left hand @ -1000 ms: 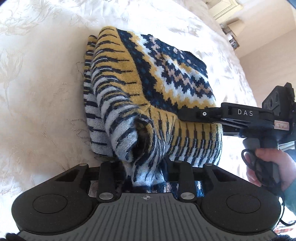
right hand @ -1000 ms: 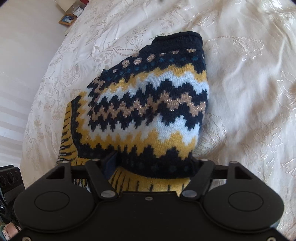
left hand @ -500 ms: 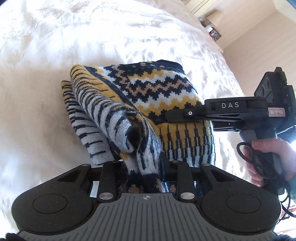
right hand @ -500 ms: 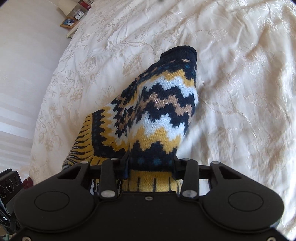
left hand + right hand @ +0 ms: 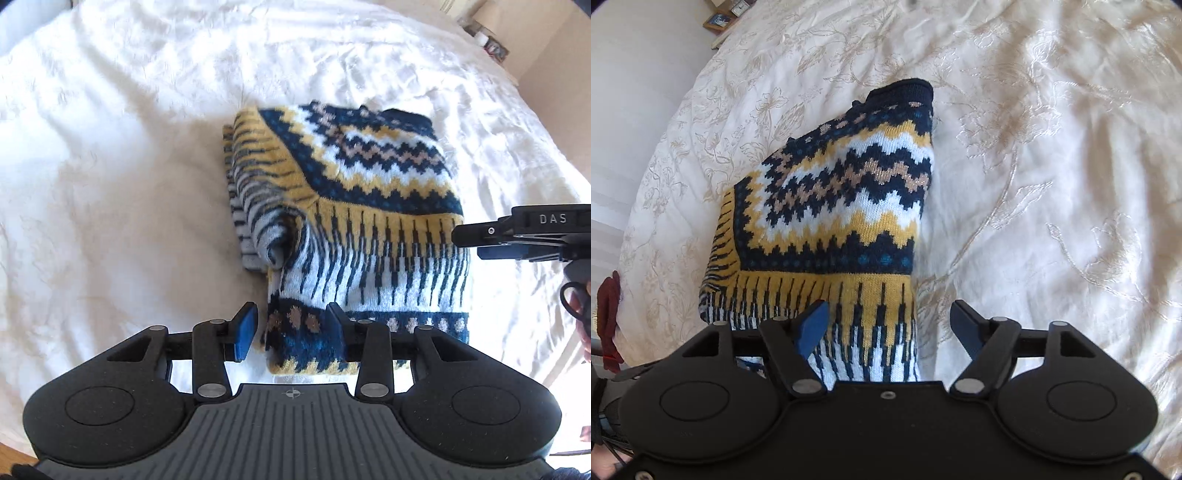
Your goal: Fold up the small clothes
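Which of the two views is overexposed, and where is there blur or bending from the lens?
Left wrist view: sun washes out the bedspread, hiding its pattern; the sweater is slightly blurred at its striped left edge. Right wrist view: exposure is softer, the floral embroidery is clear, and the fisheye curves the bed's edge at the left.

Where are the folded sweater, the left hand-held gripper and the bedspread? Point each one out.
folded sweater (image 5: 369,192), left wrist view, on the zigzag band of its top layer.
left hand-held gripper (image 5: 291,328), left wrist view, midway between its open blue-padded fingertips.
bedspread (image 5: 1052,184), right wrist view, on bare embroidered fabric right of the sweater.
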`<state>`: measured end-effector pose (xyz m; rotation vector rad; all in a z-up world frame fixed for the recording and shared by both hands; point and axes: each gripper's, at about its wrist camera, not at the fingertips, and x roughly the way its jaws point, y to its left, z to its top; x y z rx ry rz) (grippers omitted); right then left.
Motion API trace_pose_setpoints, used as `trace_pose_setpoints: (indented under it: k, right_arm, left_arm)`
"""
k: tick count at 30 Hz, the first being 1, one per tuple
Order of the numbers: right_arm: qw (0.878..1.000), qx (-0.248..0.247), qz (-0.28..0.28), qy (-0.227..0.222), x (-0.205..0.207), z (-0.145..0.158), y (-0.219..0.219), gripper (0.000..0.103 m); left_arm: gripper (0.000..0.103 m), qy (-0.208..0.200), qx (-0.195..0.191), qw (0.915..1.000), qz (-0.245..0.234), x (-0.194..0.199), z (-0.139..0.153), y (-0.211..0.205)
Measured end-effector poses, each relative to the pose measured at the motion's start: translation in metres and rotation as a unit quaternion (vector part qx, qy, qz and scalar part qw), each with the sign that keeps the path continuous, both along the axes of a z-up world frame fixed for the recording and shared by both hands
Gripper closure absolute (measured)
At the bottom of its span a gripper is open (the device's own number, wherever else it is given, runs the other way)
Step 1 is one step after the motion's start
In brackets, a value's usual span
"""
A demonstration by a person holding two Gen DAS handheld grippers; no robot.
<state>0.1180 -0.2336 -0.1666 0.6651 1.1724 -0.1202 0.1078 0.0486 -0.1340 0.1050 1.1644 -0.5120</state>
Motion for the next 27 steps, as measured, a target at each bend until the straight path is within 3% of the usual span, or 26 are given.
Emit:
trace_pose_setpoints:
  k: [4, 8, 13, 15, 17, 23, 27]
  right_arm:
    - [0.999, -0.038, -0.011, -0.021, -0.004, 0.015, -0.003, 0.018]
    - [0.998, -0.047, -0.026, -0.034, -0.001, 0.023, -0.009, 0.014]
    - [0.996, -0.067, -0.042, -0.036, 0.027, 0.026, -0.008, 0.011]
    - [0.995, -0.077, -0.05, -0.03, 0.036, 0.025, -0.007, 0.009]
    - [0.994, -0.086, -0.057, -0.023, 0.043, 0.022, -0.007, 0.009]
    - [0.991, -0.115, -0.066, 0.035, 0.064, -0.007, -0.005, 0.001]
    - [0.986, -0.132, -0.046, 0.087, 0.082, -0.043, -0.002, 0.001]
  left_arm:
    - [0.063, -0.081, -0.018, 0.9961, -0.03, -0.002, 0.04, -0.013]
    - [0.058, -0.112, -0.021, 0.9929, -0.034, 0.027, 0.039, -0.046]
    - [0.058, -0.084, 0.005, 0.9963, -0.018, 0.063, 0.005, -0.057]
    - [0.057, -0.048, 0.046, 0.9973, -0.03, 0.072, -0.02, -0.055]
    - [0.055, -0.033, 0.056, 0.997, -0.041, 0.074, -0.036, -0.051]
    - [0.043, -0.034, 0.054, 0.9965, -0.054, 0.075, -0.036, -0.045]
    - [0.027, -0.026, 0.062, 0.9964, -0.051, 0.076, -0.039, -0.046]
